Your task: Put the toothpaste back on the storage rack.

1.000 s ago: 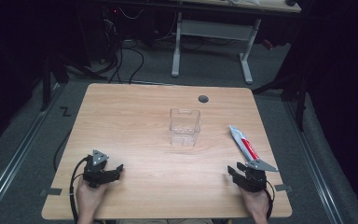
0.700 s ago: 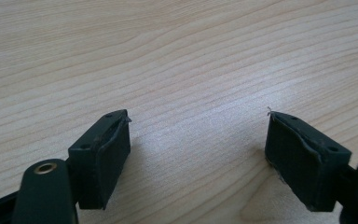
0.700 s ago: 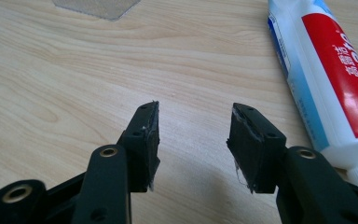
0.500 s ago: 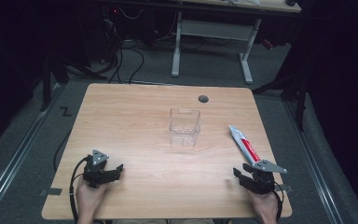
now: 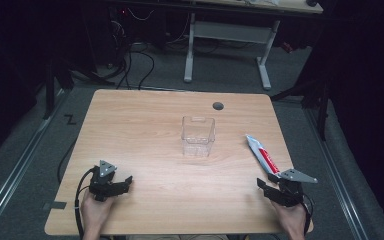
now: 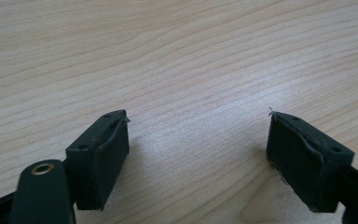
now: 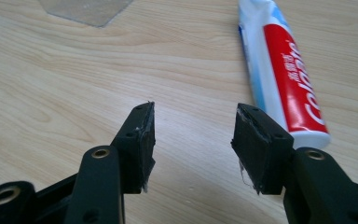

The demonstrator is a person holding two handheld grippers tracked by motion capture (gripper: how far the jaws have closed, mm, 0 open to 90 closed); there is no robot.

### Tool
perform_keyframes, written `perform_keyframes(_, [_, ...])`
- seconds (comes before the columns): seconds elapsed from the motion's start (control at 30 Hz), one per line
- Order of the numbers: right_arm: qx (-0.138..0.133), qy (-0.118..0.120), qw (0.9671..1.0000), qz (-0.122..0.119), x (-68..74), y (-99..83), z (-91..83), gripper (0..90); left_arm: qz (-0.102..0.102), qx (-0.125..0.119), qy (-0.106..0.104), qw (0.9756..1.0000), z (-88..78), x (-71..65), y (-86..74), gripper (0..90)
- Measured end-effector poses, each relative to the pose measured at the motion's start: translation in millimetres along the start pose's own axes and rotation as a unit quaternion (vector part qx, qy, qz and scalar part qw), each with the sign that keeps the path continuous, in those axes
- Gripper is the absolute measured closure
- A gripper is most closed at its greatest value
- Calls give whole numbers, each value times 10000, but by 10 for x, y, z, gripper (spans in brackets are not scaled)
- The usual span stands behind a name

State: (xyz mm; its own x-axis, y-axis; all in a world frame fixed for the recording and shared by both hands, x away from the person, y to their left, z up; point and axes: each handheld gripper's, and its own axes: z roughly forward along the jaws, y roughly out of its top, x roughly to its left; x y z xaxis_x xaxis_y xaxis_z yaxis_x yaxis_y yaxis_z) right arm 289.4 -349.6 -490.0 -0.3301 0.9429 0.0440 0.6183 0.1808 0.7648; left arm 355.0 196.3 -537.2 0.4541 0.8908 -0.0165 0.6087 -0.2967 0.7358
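A red, white and blue toothpaste tube (image 5: 261, 155) lies on the wooden table (image 5: 145, 120) at the right, its cap end towards the near edge. In the right gripper view the toothpaste tube (image 7: 284, 70) sits just right of and beyond the jaws. A clear plastic container (image 5: 198, 136) stands upright at the table's middle. My right gripper (image 5: 267, 187) rests near the front right corner, just short of the tube, open with nothing between its jaws (image 7: 194, 106). My left gripper (image 5: 124, 183) rests at the front left, open wide over bare wood (image 6: 198, 115).
A round cable hole (image 5: 218, 106) sits near the table's far edge. Beyond the table are a grey desk frame (image 5: 227, 35) and cables (image 5: 130, 55) on the dark floor. A corner of the clear container's base (image 7: 86, 7) shows in the right gripper view.
My right gripper has shifted slightly to the right along the front edge. The left gripper, tube and container have not moved.
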Motion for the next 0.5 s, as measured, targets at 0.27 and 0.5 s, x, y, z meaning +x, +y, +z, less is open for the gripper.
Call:
perform_keyframes(0.27, [-112, -138, 9998, 42, -111, 91, -66, 504, -13, -7, 6, 10000, 1, -1, 0, 213])
perform_keyframes(0.5, [30, -466, 9989, 62, -292, 283, -120, 526, -12, -9, 8, 10000, 2, -1, 0, 213])
